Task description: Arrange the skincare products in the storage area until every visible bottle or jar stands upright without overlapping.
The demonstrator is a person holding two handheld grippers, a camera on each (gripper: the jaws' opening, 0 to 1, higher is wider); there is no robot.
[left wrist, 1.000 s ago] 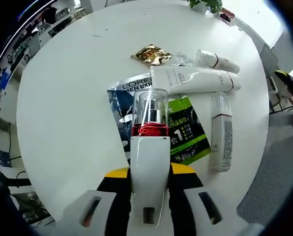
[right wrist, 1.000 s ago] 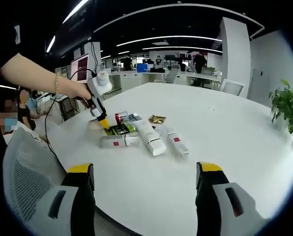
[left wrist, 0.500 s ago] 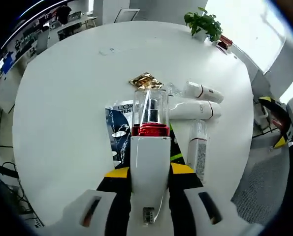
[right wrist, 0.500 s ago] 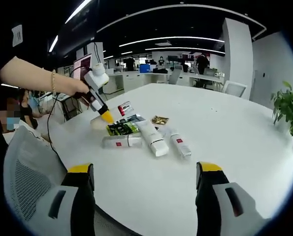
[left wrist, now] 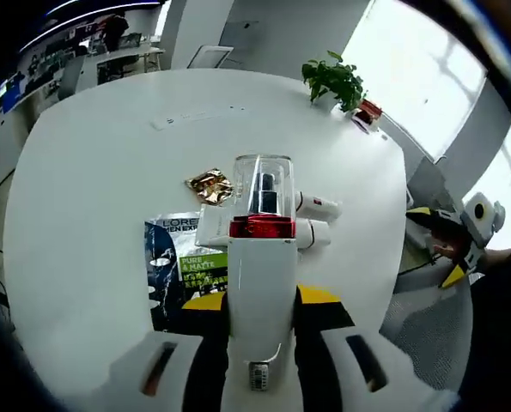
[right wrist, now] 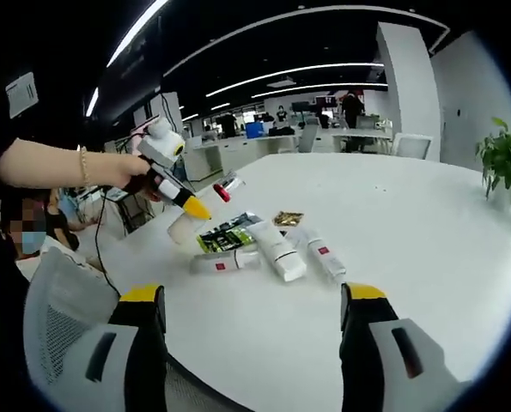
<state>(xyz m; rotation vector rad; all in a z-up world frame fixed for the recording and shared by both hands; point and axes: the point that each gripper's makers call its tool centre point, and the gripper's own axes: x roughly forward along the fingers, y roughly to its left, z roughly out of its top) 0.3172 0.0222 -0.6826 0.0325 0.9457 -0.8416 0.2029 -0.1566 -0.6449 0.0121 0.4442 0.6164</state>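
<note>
My left gripper (left wrist: pixel 261 300) is shut on a white pump bottle (left wrist: pixel 262 227) with a red band and a clear cap, held in the air above the round white table (left wrist: pixel 92 154). In the right gripper view a hand holds that left gripper (right wrist: pixel 195 209) over the table's left side, and the bottle's red band (right wrist: pixel 223 187) points away from it. Below on the table lie a clear-capped white bottle (right wrist: pixel 225 260) and two white tubes (right wrist: pixel 279 251) (right wrist: pixel 324 253), all on their sides. My right gripper (right wrist: pixel 252 293) stands open near the table's edge with nothing between its fingers.
Flat sachets lie beside the tubes: a black one (left wrist: pixel 173 257), a green one (left wrist: pixel 202 262) and a gold one (left wrist: pixel 208 184). A potted plant (left wrist: pixel 332 81) stands at the far edge. A mesh chair (right wrist: pixel 57 300) sits close on the left. Office desks fill the background.
My left gripper has risen away from the table with the bottle still in it; the products below look smaller. The right gripper has hardly moved.
</note>
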